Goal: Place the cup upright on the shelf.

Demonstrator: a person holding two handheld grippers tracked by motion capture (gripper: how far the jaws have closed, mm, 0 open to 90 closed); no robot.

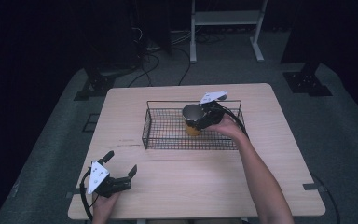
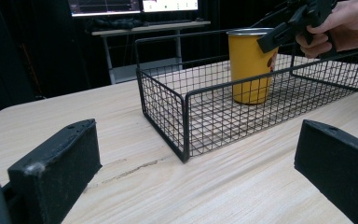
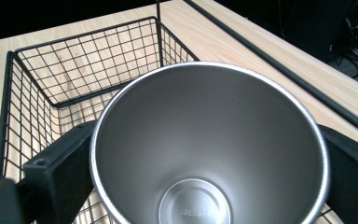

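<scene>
A yellow metal cup with a silver inside stands upright on the floor of a black wire basket at the middle of the wooden table. My right gripper reaches in from the right, its jaws on either side of the cup's upper wall. In the right gripper view the cup sits between the two jaws, which appear slack, not pressing. My left gripper rests near the table's front left edge, open and empty, and points at the basket and cup.
The basket holds nothing else. Bare wood lies between the basket and the front edge. Beyond the table stand a white frame, dark stands and floor cables. A desk with monitors shows far off.
</scene>
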